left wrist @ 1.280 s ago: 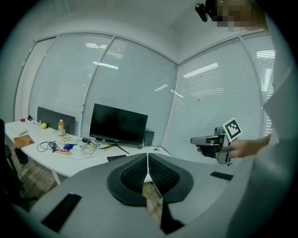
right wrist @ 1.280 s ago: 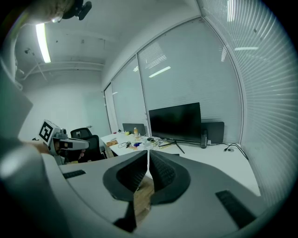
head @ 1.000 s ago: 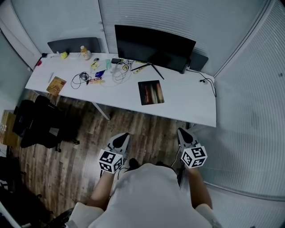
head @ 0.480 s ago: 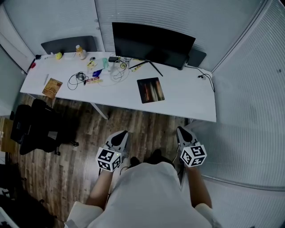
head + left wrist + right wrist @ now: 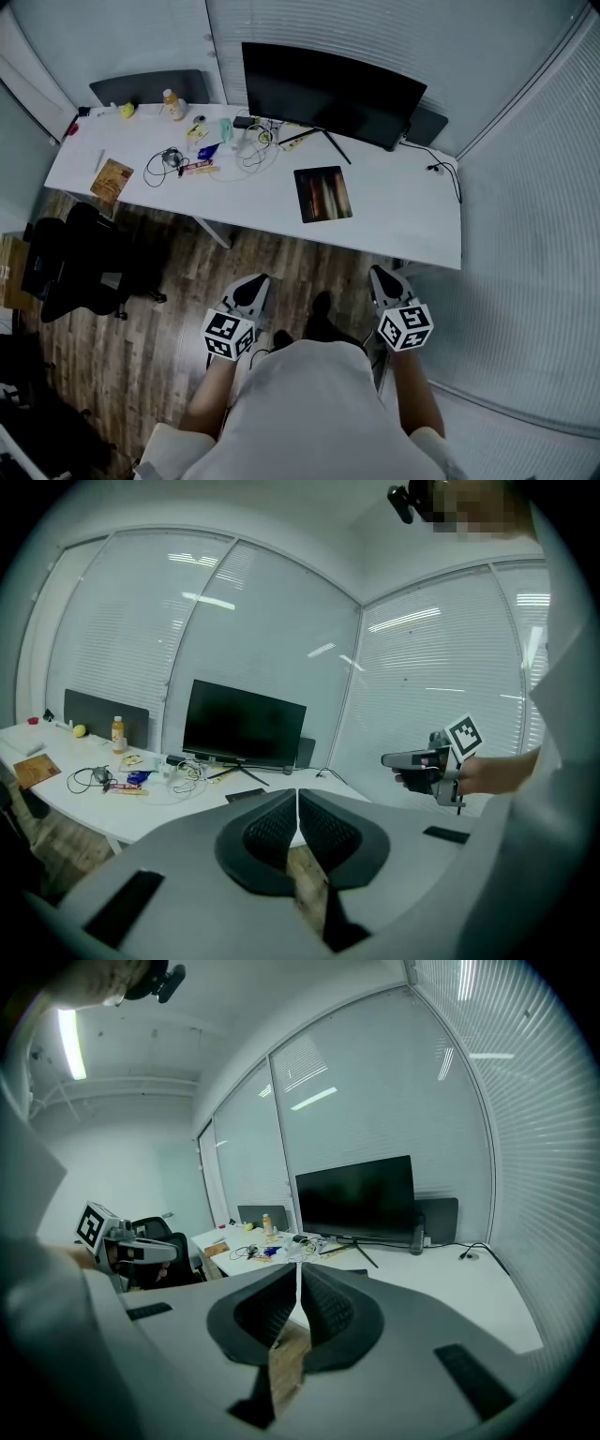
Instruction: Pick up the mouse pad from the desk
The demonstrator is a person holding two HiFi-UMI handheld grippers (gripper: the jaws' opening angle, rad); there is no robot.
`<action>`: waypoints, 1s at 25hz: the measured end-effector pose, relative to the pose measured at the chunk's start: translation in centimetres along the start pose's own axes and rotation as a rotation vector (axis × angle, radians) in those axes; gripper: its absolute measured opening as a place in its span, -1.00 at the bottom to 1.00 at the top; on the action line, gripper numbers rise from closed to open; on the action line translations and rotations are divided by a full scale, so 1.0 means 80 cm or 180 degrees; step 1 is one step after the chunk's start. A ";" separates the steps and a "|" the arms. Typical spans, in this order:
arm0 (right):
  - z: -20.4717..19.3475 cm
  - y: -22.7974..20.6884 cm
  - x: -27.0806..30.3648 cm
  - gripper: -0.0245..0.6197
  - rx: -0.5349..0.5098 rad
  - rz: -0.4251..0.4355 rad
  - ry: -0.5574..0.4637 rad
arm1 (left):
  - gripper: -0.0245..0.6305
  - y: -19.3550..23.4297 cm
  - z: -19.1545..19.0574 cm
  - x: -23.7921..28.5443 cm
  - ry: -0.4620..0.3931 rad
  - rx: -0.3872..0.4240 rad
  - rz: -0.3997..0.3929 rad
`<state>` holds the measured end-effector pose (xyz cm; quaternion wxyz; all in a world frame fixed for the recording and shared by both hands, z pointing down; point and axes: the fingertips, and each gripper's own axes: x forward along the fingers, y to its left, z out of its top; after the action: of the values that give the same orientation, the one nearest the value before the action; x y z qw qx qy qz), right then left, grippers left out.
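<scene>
A dark rectangular mouse pad (image 5: 323,193) lies flat on the white desk (image 5: 403,220), in front of the black monitor (image 5: 328,91). In the left gripper view the mouse pad (image 5: 246,796) shows as a thin dark strip just above the jaws. Both grippers hang over the wooden floor, well short of the desk's near edge. My left gripper (image 5: 254,286) is shut with nothing in it, its jaws meeting (image 5: 296,803). My right gripper (image 5: 384,278) is also shut and empty (image 5: 299,1279). Each gripper shows in the other's view.
Cables, a bottle (image 5: 173,105), small items and a brown booklet (image 5: 112,178) clutter the desk's left half. A black office chair (image 5: 80,267) stands on the floor at the left. Glass walls with blinds close in behind and to the right of the desk.
The view has shifted slightly; both grippers have edged a little toward the desk, still shut. Nothing on the desk has moved.
</scene>
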<state>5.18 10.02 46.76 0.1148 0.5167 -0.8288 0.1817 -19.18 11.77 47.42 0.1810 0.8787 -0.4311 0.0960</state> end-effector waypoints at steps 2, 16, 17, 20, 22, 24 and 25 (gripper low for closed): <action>0.005 -0.011 0.014 -0.81 0.0009 0.0031 0.0011 | -0.86 0.003 0.004 0.012 0.0009 -0.0010 0.0032; 0.040 -0.090 0.112 -0.81 -0.0070 0.0407 0.0151 | -0.85 0.019 0.037 0.117 0.0110 0.0048 0.0253; 0.041 -0.095 0.119 -0.81 -0.0071 0.0441 0.0158 | -0.85 0.019 0.037 0.124 0.0127 0.0065 0.0271; 0.043 -0.110 0.136 -0.81 -0.0078 0.0541 0.0193 | -0.85 0.019 0.039 0.144 0.0179 0.0095 0.0321; 0.044 -0.119 0.144 -0.81 -0.0090 0.0604 0.0228 | -0.85 0.019 0.040 0.154 0.0214 0.0092 0.0355; 0.043 -0.130 0.152 -0.81 -0.0097 0.0664 0.0265 | -0.85 0.018 0.041 0.166 0.0244 0.0083 0.0389; 0.042 -0.136 0.156 -0.81 -0.0096 0.0693 0.0284 | -0.85 0.017 0.042 0.172 0.0253 0.0075 0.0403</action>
<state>9.45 -5.90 50.43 0.1389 0.4132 -0.8767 0.2034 -11.83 -0.34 49.16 0.1811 0.8473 -0.4771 0.1471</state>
